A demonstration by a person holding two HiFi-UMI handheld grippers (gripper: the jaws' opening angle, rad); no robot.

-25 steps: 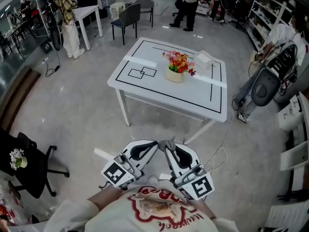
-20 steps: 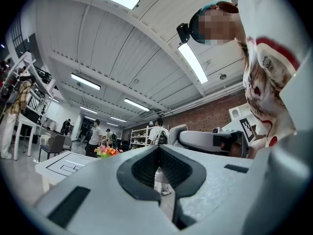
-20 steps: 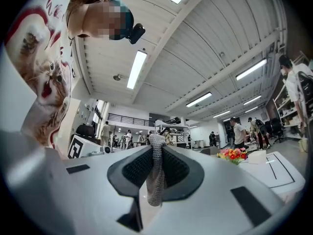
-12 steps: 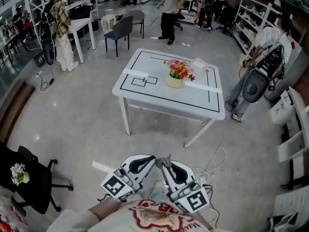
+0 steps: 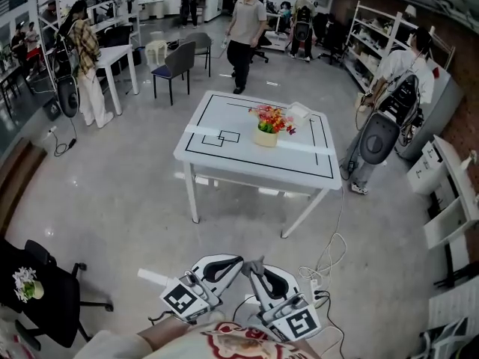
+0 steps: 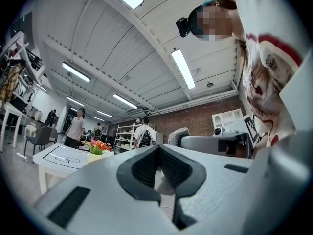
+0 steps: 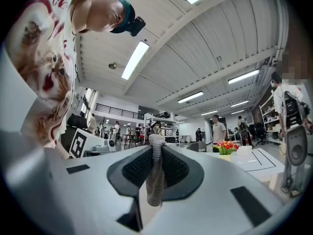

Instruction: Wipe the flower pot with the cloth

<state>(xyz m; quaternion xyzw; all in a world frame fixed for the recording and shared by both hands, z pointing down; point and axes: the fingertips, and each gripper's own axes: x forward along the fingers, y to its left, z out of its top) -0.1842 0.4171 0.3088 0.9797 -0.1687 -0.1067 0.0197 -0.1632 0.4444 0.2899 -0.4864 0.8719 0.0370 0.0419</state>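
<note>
Since a second ago the white surface (image 5: 247, 154) has slid up and shrunk toward the upper middle of the head view, and your two tools have dropped closer to the bottom edge. A person in a light shirt (image 5: 244, 22) now walks behind the surface at top centre, where earlier only legs showed.

Your left tool (image 5: 238, 262) sits at bottom centre, pointing up and right. In the left gripper view its jaws are together at the tips with nothing between them. Your right tool (image 5: 256, 271) lies just beside it, their tips nearly meeting. It is clamped on the grey cloth (image 5: 259, 261), which in the right gripper view hangs as a knitted strip pinched between the two dark pads (image 7: 142, 168) and sticks out past the tips.

The flower pot (image 5: 265, 137), pale yellow with red, pink and yellow flowers (image 5: 274, 117), stands on the surface a little right of its middle, well apart from both tools. A white box (image 5: 299, 111) lies near it toward the far right corner. Black lines (image 5: 221, 136) mark rectangles on the surface to the pot's left.

A black office chair (image 5: 45, 294) stands at the lower left of the head view.
</note>
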